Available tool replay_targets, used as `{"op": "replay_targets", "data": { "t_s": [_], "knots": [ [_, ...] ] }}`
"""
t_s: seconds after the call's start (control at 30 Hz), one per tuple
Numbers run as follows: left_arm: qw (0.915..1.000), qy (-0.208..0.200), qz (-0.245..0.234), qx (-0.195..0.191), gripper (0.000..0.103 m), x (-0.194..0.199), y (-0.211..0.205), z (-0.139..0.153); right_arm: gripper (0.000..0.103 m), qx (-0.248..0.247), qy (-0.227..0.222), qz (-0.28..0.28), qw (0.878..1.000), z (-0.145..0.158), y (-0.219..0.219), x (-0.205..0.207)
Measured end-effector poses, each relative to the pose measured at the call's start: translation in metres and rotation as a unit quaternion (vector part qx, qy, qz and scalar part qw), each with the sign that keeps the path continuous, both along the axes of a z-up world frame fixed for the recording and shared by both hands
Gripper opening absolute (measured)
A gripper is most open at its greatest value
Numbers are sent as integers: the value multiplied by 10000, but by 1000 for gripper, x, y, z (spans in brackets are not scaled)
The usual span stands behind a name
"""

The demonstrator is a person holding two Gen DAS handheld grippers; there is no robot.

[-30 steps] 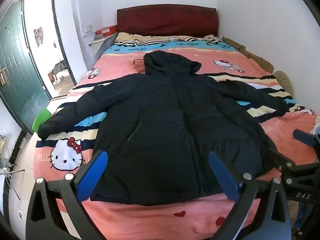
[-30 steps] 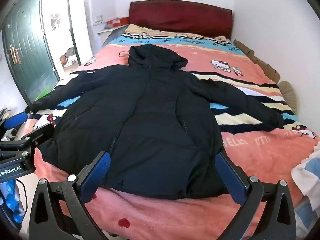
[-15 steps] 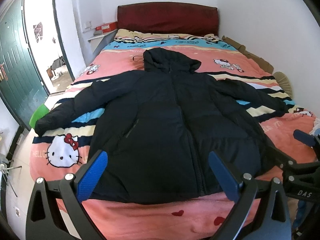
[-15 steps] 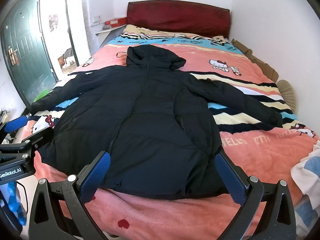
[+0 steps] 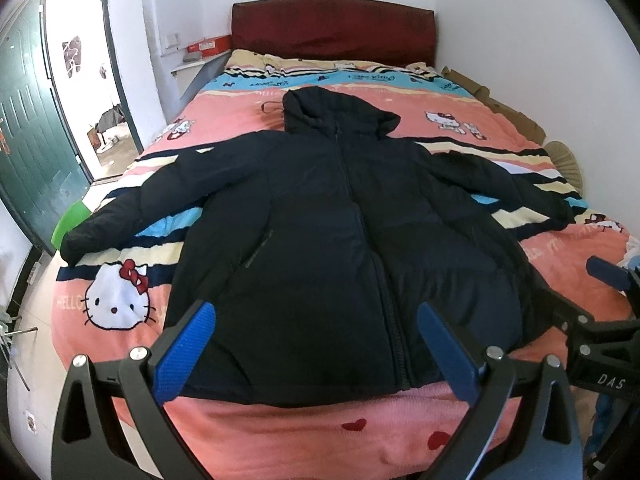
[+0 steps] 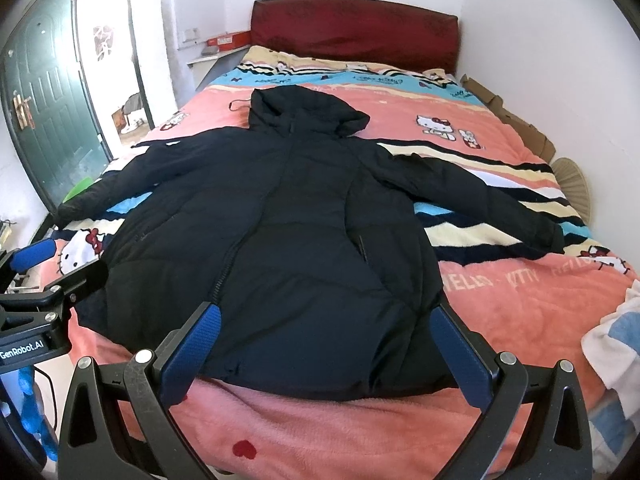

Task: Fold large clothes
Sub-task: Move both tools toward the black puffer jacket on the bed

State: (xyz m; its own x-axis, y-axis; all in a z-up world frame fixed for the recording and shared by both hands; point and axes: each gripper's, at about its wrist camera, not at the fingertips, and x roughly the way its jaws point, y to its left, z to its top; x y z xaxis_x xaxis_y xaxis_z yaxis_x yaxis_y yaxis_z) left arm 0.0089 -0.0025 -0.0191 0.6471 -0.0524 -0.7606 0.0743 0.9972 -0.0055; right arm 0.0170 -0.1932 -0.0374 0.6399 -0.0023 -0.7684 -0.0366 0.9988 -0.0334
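Both the left gripper [image 5: 314,344] and right gripper [image 6: 326,346] are staying spread wide and empty, edging slightly closer to the black jacket [image 5: 340,240] lying flat on the bed [image 5: 400,436] just beyond their fingers.

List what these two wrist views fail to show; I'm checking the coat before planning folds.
- Back of the black hooded padded coat: lies face-up on the pink cartoon blanket, both views.
- Red box lettering: too small, left view.
- White-and-blue cloth: cut off by the right view's edge.
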Motion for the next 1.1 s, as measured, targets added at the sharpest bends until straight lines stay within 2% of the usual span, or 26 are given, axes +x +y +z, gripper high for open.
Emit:
{"op": "replay_targets", "data": {
  "t_s": [0.47, 0.63, 1.1],
  "knots": [
    [9997, 86, -171, -179, 102, 4, 4, -13, 103, -58, 95, -142, 9998, -9, -2, 5],
    [9984, 226, -340, -388, 102, 6, 8, -17, 103, -83, 126, -167, 9997, -10, -1, 6],
    [9970, 234, -478, -564, 102, 14, 19, -28, 103, -211, 169, -193, 9994, -11, 4, 8]
  ]
}}
